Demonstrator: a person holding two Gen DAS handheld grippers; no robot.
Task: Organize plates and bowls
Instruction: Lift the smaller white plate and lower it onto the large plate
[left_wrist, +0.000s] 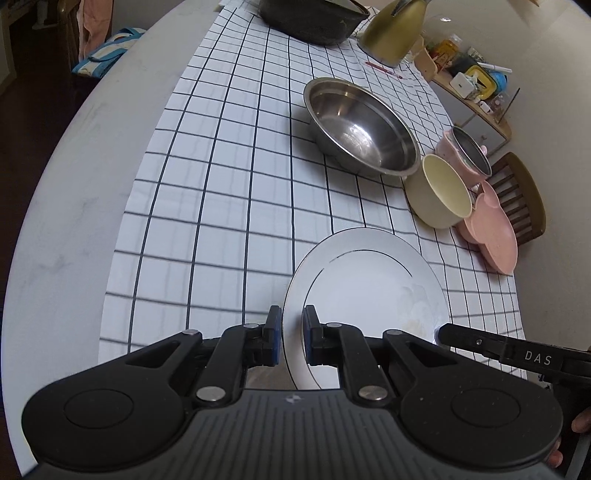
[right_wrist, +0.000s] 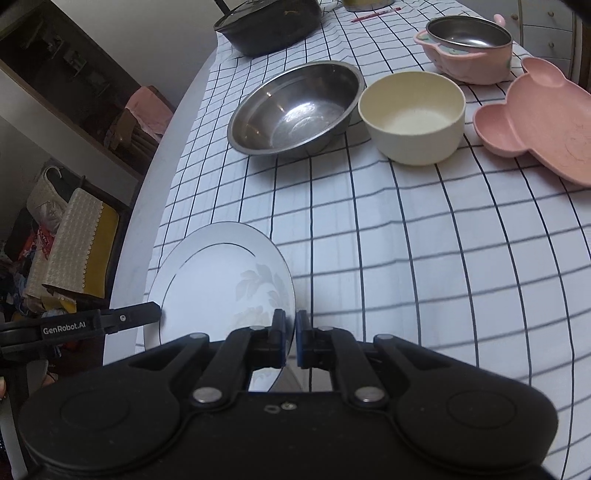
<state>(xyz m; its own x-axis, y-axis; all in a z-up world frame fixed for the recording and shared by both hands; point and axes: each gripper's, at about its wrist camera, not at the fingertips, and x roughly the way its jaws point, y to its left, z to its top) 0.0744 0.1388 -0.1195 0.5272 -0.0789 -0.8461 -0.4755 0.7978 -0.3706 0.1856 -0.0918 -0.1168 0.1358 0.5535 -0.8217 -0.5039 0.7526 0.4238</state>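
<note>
While both grippers clamped it from opposite sides, the white plate hung just above the checked tablecloth, face up and roughly level — round, so no long axis, its faint leaf print toward the right gripper's side. The left gripper was narrowed onto the plate's left rim, 1 pad on top and 1 beneath; the right gripper pinched the opposite rim the same way. Farther along the cloth stood the steel bowl, mouth up, with the cream bowl just beside it. Next came the pink bear-shaped plate — its ears pointing toward the far end of the table — and a pink cup with a steel liner behind.
</note>
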